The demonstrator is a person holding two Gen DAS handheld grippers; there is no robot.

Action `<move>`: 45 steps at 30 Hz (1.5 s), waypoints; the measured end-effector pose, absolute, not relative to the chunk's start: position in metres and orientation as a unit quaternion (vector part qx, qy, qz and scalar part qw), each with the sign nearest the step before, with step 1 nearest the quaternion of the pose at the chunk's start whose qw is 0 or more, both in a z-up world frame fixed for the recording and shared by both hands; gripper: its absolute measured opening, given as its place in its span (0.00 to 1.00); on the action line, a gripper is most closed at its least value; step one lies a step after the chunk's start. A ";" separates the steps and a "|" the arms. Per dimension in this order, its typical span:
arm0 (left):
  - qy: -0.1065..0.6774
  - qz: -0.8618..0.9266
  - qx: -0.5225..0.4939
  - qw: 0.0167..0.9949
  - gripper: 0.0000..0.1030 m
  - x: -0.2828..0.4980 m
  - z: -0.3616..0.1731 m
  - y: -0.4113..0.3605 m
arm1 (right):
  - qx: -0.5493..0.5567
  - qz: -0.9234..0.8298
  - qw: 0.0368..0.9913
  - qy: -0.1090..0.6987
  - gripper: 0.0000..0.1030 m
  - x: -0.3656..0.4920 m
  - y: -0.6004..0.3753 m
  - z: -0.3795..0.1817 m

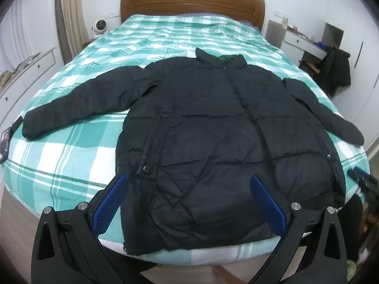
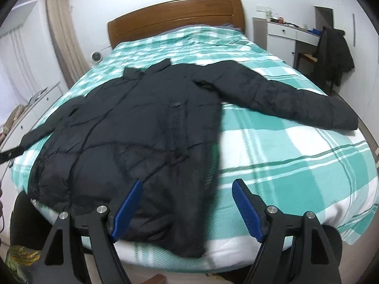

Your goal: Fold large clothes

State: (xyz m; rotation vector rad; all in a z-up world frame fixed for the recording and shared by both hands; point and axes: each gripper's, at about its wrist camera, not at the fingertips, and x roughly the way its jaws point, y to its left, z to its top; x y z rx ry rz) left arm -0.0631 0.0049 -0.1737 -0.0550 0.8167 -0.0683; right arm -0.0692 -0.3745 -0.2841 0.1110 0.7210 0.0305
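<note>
While both jaws gaped empty, left gripper [image 1: 187,179] and right gripper [image 2: 187,184] faced, at 12 o'clock, a black jacket [image 1: 213,123] spread on the checked bed [image 1: 59,156].

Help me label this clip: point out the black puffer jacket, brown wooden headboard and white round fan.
black puffer jacket [image 1: 213,146], left wrist view, chest panel
brown wooden headboard [image 1: 189,2], left wrist view, centre
white round fan [image 1: 100,26], left wrist view, face

We see a bed [image 1: 78,127] with a wooden headboard [image 1: 189,2], covered by a teal and white checked sheet [image 2: 296,156]. On the sheet lies a black padded jacket [image 1: 201,123], spread flat with its front up, collar toward the headboard, hem at the near edge of the bed, and both sleeves stretched out to the sides.
</note>
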 end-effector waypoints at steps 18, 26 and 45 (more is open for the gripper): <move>0.431 -0.025 -0.029 0.901 1.00 -0.031 -0.181 -0.019 | 0.428 -0.235 0.838 0.244 0.29 0.025 -0.715 -0.332; 0.440 -0.019 -0.024 0.898 1.00 -0.034 -0.193 -0.019 | 0.148 -0.178 0.955 0.186 0.11 0.031 -0.585 -0.214; 0.438 -0.015 -0.098 0.893 1.00 -0.061 -0.211 0.013 | -0.210 0.179 0.937 0.212 0.11 -0.012 -0.198 -0.246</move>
